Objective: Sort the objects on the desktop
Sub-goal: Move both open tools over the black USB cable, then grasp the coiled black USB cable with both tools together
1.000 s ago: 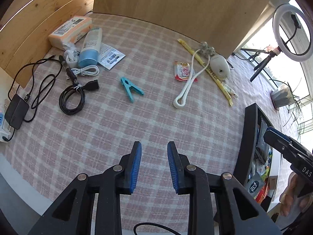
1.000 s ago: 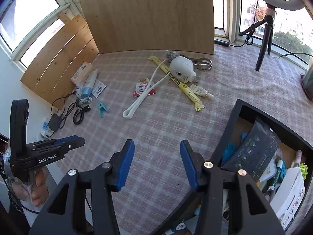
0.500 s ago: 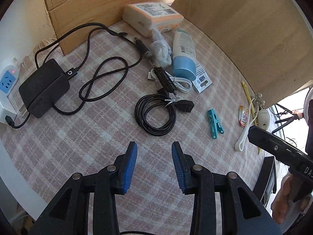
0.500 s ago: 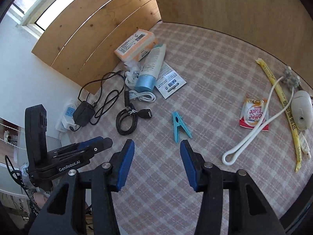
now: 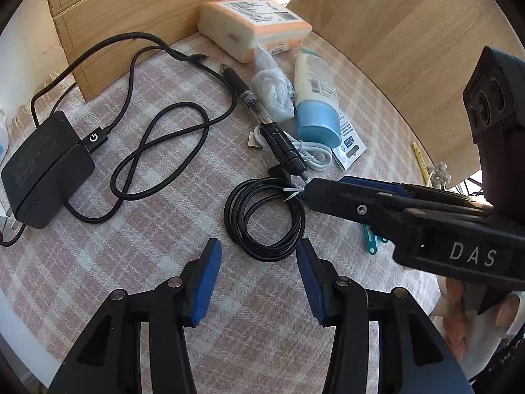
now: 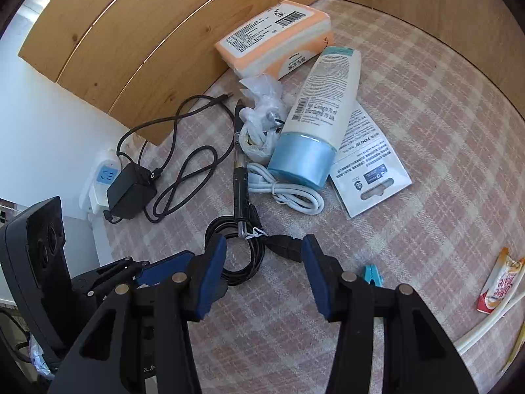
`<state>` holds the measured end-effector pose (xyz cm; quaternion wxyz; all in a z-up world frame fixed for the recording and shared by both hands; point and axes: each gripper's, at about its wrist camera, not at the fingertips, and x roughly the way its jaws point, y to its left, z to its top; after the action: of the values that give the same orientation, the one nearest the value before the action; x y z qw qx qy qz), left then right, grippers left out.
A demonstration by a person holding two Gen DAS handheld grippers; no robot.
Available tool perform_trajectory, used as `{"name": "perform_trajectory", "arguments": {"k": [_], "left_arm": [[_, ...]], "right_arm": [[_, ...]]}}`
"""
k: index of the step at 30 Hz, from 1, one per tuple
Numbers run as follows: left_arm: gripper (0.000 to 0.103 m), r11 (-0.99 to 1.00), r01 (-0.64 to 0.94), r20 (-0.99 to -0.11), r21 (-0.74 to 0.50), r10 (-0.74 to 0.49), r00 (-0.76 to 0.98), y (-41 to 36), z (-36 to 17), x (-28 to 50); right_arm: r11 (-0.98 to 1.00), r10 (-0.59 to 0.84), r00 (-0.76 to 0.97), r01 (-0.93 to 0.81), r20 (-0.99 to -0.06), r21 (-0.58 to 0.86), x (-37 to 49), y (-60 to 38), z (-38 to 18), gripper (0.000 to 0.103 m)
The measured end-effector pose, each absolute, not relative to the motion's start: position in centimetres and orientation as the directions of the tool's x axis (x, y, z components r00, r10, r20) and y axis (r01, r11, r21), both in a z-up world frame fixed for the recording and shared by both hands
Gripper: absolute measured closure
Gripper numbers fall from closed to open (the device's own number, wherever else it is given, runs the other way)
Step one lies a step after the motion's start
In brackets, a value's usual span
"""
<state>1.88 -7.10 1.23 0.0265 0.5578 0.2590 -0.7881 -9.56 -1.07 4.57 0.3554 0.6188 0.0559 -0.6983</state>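
A coiled black cable [image 5: 262, 220] lies on the checked tablecloth, also in the right wrist view [image 6: 236, 256]. My left gripper [image 5: 259, 279] is open just in front of the coil. My right gripper [image 6: 264, 269] is open over the coil and its black plug [image 6: 285, 246]; it also shows in the left wrist view [image 5: 377, 197], reaching in from the right. A black pen [image 5: 262, 118], a white cable [image 5: 305, 152], a blue-capped tube [image 5: 316, 101] and a teal clothespin [image 5: 370, 239] lie close by.
A black power adapter [image 5: 42, 170] with its looped cord [image 5: 157, 161] lies at the left. An orange tissue pack [image 5: 256, 29] rests against the wooden boards [image 5: 131, 10]. A crumpled plastic bag [image 5: 272, 88], a printed card [image 6: 367, 167] and a red sachet [image 6: 498, 285] also lie about.
Both grippers have moved left and closer to the coiled black cable. The right gripper now hangs over the coil and fills the right side of the left wrist view.
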Motion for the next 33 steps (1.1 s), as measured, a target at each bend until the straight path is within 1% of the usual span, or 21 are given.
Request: {"name": "perform_trajectory", "arguments": {"k": [3,9,14,15,17,19,21,22,23,27,33], "left_arm": [[0.058,-0.858,0.336,-0.889,-0.388,0.252,-0.383,-6.9,0.8,1.7],[0.058,-0.866,0.314,-0.886,-0.388,0.257,-0.387,-6.1,0.8,0.8],[0.057,-0.845,0.322,-0.871,-0.426,0.288,-0.398,-6.2,0.6,0.6],[0.056,-0.841,0.326,-0.869,-0.433,0.292,-0.4,-6.2,0.5,0.6],[0.056,-0.843,0.326,-0.869,-0.428,0.284,-0.406,-6.0,0.6,0.6],[0.056,-0.849,0.32,-0.87,-0.42,0.276,-0.409,-6.7,1.0,1.4],[0.057,-0.845,0.317,-0.866,-0.431,0.288,-0.41,-6.6,1.2,2.0],[0.06,-0.837,0.307,-0.857,-0.454,0.315,-0.409,-6.5,1.2,2.1],[0.06,-0.834,0.306,-0.856,-0.459,0.323,-0.405,-6.3,1.2,2.4],[0.062,-0.876,0.272,-0.876,-0.398,0.275,-0.395,-4.4,1.5,2.5],[0.062,-0.87,0.236,-0.858,-0.433,0.317,-0.404,-3.1,2.7,3.7]], "right_arm": [[-0.733,-0.386,-0.006,0.609,-0.923,0.303,-9.5,-1.9,4.3,0.056],[-0.714,-0.344,0.012,0.646,-0.939,0.27,-10.1,-3.0,3.4,0.059],[-0.686,-0.307,0.019,0.689,-0.952,0.235,-10.0,-4.0,3.0,0.06],[-0.683,-0.304,0.026,0.692,-0.952,0.236,-9.9,-4.2,3.0,0.064],[-0.676,-0.293,0.008,0.705,-0.956,0.213,-9.4,-4.4,3.0,0.065],[-0.673,-0.28,-0.008,0.715,-0.96,0.191,-9.0,-4.2,3.1,0.069],[-0.686,-0.282,0.003,0.699,-0.959,0.204,-8.7,-3.6,3.2,0.071],[-0.69,-0.299,0.023,0.686,-0.954,0.233,-8.6,-3.2,3.2,0.084],[-0.697,-0.309,0.043,0.669,-0.95,0.257,-8.5,-2.7,3.1,0.086],[-0.719,-0.31,0.013,0.65,-0.951,0.244,-7.7,-1.4,3.2,0.087],[-0.752,-0.333,0.001,0.604,-0.943,0.266,-6.4,2.2,4.5,0.087]]}}
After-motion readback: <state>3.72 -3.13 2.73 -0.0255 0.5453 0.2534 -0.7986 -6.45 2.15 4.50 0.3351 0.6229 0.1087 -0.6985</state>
